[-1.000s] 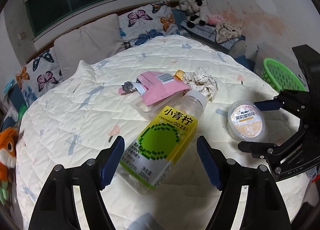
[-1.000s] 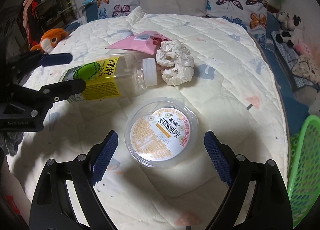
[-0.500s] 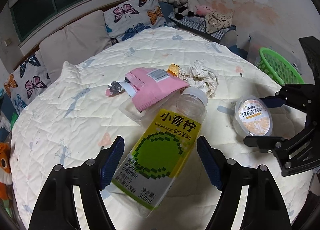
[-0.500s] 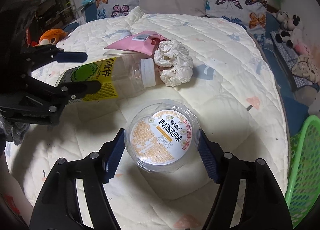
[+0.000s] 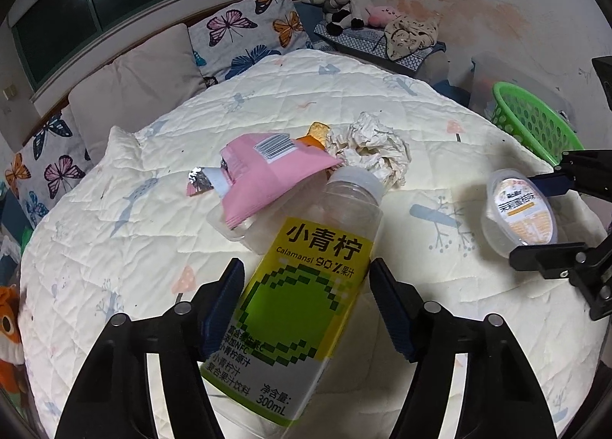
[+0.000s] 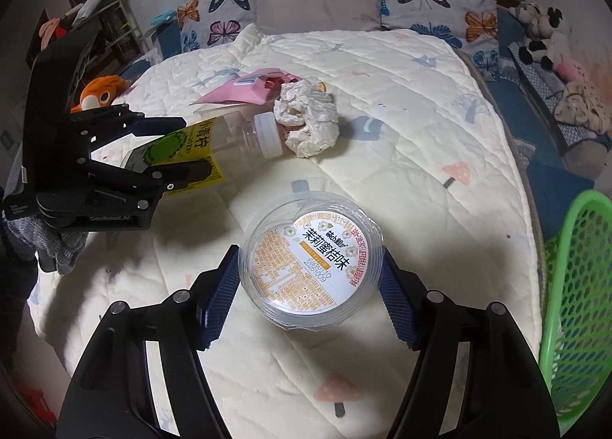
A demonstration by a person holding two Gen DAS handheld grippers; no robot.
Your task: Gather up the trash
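Black gripper [image 6: 308, 299], blue ribbed pads [image 6: 218, 299], silver screws

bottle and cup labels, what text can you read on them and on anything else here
Bottle: "小青柠"
Bottle: "Calamansi 90%"
Bottle: "300mL"; the small lines above it are blurred.
Cup lid: "茉莉蜜桔味"
Cup lid: "20260110" over "20261009", roughly; the orange fine print is too small.
Left hand-held gripper body: "GenRobot.AI", faint.
Pink packet: a barcode only, digits unreadable.
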